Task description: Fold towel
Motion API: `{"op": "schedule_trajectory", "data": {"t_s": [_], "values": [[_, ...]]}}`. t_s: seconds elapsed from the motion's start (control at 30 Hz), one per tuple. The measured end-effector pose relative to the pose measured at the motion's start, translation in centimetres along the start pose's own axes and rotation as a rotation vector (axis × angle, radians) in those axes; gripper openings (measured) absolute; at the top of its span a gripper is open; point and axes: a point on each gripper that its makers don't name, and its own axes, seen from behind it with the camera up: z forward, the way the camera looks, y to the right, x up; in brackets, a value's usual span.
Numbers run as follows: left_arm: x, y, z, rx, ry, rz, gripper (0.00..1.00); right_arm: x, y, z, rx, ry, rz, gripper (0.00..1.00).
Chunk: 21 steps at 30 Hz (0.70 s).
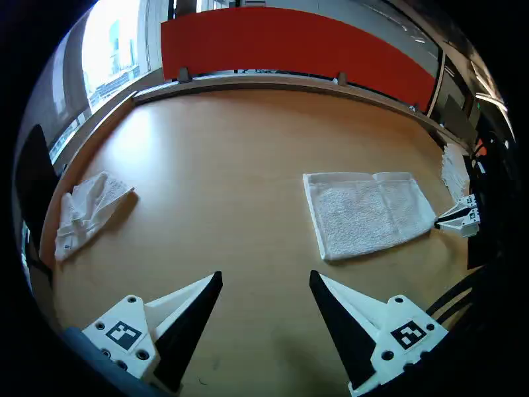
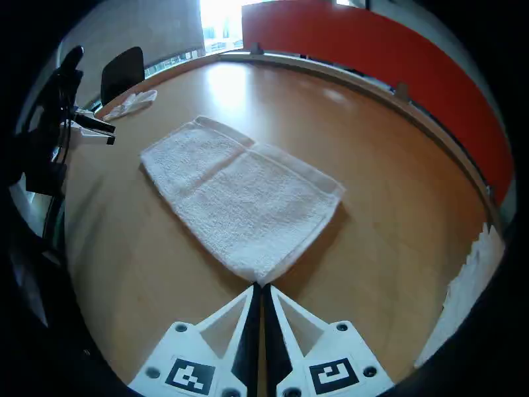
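A white towel [image 1: 367, 213], folded into a rectangle, lies flat on the wooden table [image 1: 218, 165]. In the right gripper view the towel [image 2: 238, 192] spreads out just ahead of my right gripper [image 2: 260, 286], whose fingers are shut together on its near corner. The left gripper view shows that same right gripper [image 1: 438, 225] at the towel's right corner. My left gripper [image 1: 264, 274] is open over bare table, left of and nearer than the towel, holding nothing. It also appears in the right gripper view as the left gripper [image 2: 99, 132], far left.
A crumpled white towel [image 1: 86, 212] lies near the table's left edge, also seen as the crumpled towel [image 2: 132, 102]. A stack of folded towels [image 1: 455, 169] sits at the right edge. A red panel [image 1: 297, 40] runs behind the table. A dark chair [image 2: 122, 73] stands beyond.
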Motion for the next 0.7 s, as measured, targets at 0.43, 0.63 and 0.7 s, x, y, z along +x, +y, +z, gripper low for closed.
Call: {"op": "schedule_trajectory", "data": {"t_s": [0.43,0.63,0.7], "values": [[0.6,-0.2,-0.1,0.004,0.011,-0.002,0.98,3.5,1.6,-3.5,-0.073,0.079,0.029,0.06],[1.0,-0.2,0.0,0.004,0.018,0.001,0.98,5.6,2.0,-5.6,-0.103,0.127,0.019,0.06],[1.1,-0.2,0.0,0.005,0.02,0.001,0.98,6.3,2.1,-6.2,-0.109,0.143,0.018,0.07]]}}
